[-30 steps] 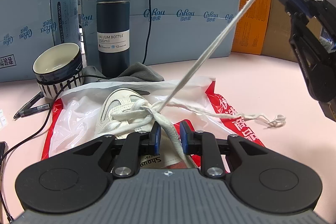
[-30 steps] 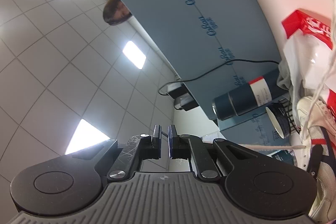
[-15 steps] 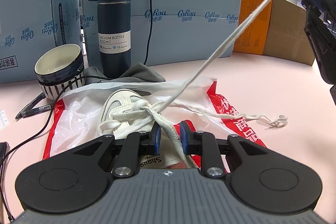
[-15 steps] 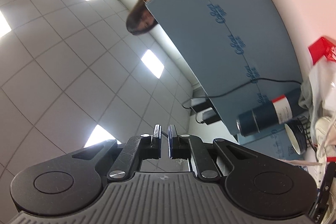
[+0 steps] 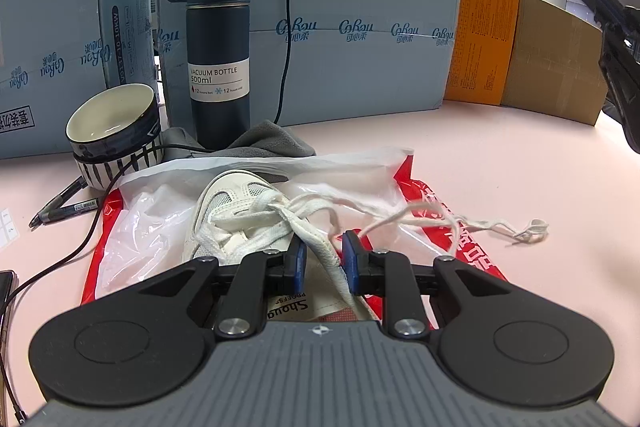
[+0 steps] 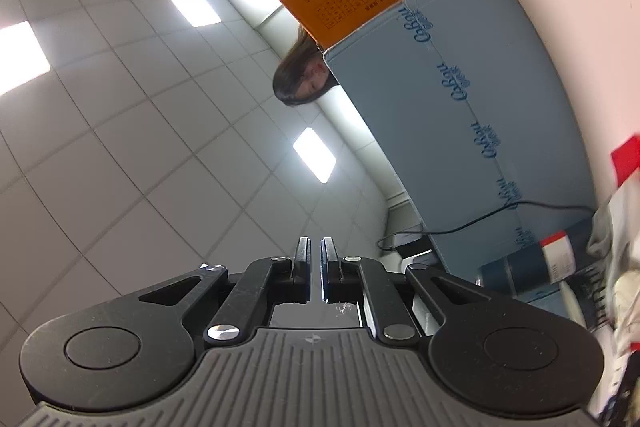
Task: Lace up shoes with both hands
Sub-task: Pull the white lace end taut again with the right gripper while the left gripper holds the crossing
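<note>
Lace (image 5: pixel 320 247) between left tongs (image 5: pixel 323 259)

Black grippers (image 5: pixel 322 259) (blue-padded jaws).

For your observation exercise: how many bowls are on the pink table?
2, stacked left of the vacuum bottle: a dark-rimmed bowl nested in a striped bowl. Others may be hidden behind the boxes.

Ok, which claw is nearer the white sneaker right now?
Left. The left claw sits right at the white sneaker, its jaws either side of the shoe's edge. The right claw is raised well off to the side, tilted up toward the ceiling, shut with nothing between its jaws.
</note>
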`<state>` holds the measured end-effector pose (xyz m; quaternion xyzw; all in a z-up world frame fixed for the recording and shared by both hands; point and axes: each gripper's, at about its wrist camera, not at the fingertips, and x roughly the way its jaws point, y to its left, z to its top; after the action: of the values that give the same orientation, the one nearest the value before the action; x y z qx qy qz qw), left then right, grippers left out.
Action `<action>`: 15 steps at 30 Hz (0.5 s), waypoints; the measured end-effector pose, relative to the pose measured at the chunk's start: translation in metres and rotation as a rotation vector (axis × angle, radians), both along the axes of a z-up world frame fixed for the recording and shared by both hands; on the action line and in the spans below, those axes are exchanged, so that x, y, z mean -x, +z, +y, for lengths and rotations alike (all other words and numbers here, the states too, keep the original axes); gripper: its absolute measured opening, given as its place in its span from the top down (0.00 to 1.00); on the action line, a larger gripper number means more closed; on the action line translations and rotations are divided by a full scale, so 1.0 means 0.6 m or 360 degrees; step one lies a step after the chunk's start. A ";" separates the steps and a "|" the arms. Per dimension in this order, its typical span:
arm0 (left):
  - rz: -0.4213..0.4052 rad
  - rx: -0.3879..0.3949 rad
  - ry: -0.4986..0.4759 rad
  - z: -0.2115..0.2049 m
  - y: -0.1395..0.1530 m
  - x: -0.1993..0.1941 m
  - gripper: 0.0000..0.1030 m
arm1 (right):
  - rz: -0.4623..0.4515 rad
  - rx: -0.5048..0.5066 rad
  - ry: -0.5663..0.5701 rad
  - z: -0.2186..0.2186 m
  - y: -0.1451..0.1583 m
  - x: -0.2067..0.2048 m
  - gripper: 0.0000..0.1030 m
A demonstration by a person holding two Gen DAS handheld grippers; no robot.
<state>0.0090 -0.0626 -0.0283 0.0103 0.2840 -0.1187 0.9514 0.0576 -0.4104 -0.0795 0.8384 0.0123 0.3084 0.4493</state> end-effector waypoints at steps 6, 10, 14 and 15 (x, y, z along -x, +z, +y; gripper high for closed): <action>0.0001 0.0005 0.0000 0.001 0.000 0.000 0.81 | 0.0250 0.0637 0.0361 0.026 0.015 -0.017 0.85; 0.0002 0.0009 0.0001 0.001 0.000 0.001 0.81 | 0.0423 0.1281 0.0533 0.063 0.018 -0.027 0.85; 0.0002 0.0011 -0.0001 0.001 0.000 0.000 0.81 | 0.0503 0.1575 0.0632 0.092 0.000 -0.035 0.85; 0.0003 0.0011 -0.0002 0.001 0.000 0.000 0.81 | 0.0520 0.1604 0.0653 0.097 -0.005 -0.037 0.85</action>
<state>0.0088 -0.0618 -0.0282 0.0072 0.2844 -0.1204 0.9511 0.0798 -0.3520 -0.0825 0.5377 0.3900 0.2116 0.7169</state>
